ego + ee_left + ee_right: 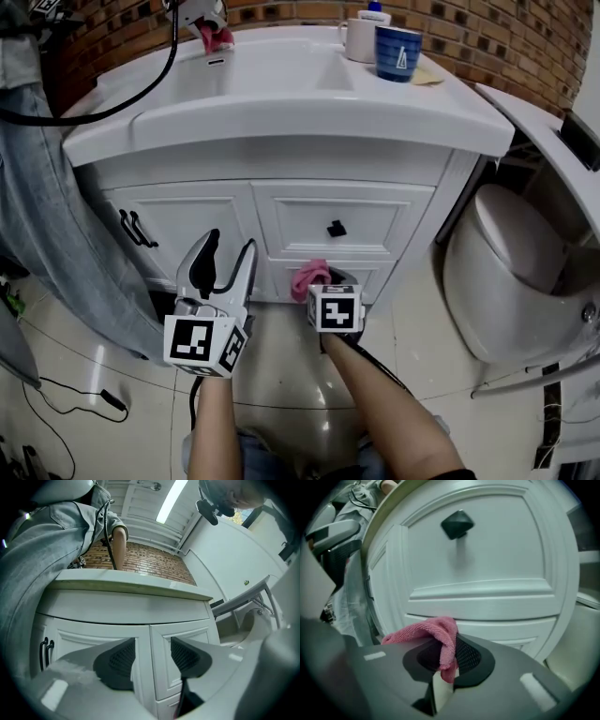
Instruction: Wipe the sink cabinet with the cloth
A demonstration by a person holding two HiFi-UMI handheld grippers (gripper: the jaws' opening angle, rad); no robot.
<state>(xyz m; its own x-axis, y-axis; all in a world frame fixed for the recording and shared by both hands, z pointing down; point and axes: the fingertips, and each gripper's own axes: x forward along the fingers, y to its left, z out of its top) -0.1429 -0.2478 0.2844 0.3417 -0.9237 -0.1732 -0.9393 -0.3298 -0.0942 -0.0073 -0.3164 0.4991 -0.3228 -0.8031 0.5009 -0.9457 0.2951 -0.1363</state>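
The white sink cabinet stands in front of me, with panelled doors and a drawer with a black knob. My right gripper is shut on a pink cloth, held against the low cabinet front under the drawer. In the right gripper view the pink cloth bunches out between the pads just below the drawer panel, under the black knob. My left gripper hangs open and holds nothing, a little off the left door, with a clear gap between its pads.
A second pink cloth lies by the tap at the back of the countertop. A blue mug and a white cup stand at the back right. A toilet sits close on the right. Grey fabric hangs at the left; a black cable lies on the floor.
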